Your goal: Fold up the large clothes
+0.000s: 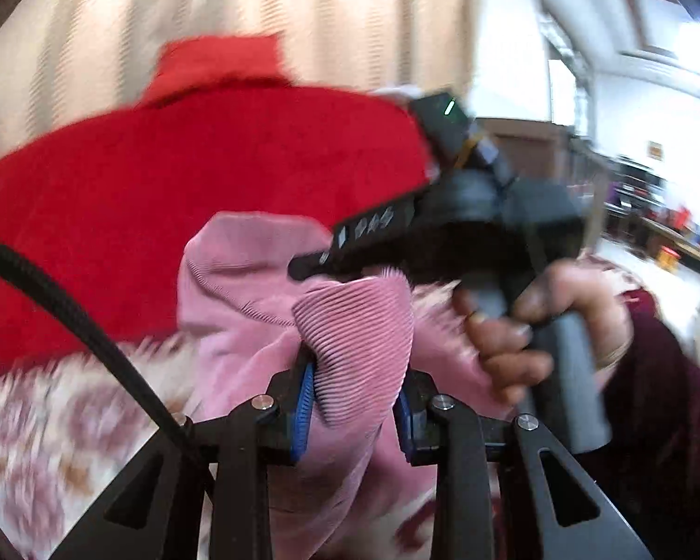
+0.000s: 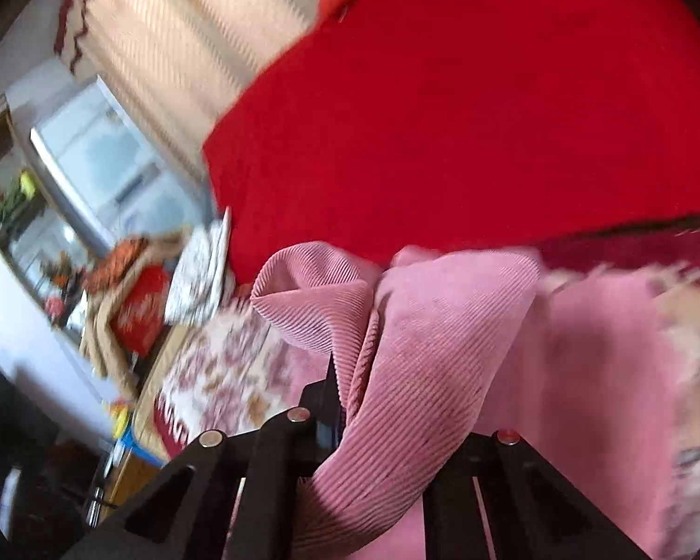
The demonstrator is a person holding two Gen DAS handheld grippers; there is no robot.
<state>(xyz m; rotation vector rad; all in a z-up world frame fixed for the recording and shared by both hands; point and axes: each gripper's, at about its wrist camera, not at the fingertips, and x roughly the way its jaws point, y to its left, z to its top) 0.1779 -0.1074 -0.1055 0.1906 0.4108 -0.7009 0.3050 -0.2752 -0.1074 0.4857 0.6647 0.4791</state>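
Left wrist view is filled, from about nine to one o'clock, by a big red cloth [image 1: 200,196] that looks like a thick blanket or cover lying behind the work; the right wrist view shows the same red mass across its upper right. Below it lies a floral bedspread [image 1: 46,420], blurred, at seven to eight o'clock. The pink ribbed garment [image 1: 256,289], the piece being folded, sits at the centre of both views, lifted off the bedspread and bunched between the two tools. Its fine corduroy-like ribs and the way it drapes in loose rolls suggest a soft, fairly light fabric with some grip, unlikely to slip but sure to sag wherever it is unsupported; holds at corners or along a hem, well apart, would probably keep an edge straight. The left hand-held gripper [image 1: 354,401] pinches a rolled fold of the pink cloth between its blue pads. The right hand-held gripper [image 2: 345,424] is pressed together on another fold of the same garment, which spills over its fingers toward five o'clock. A person's hand [image 1: 527,336] holds the right tool's grip at three o'clock in the left view, a dark red sleeve [image 1: 667,401] behind it. No brand, label or legible writing shows; white marks on the tool's side are too blurred to read.
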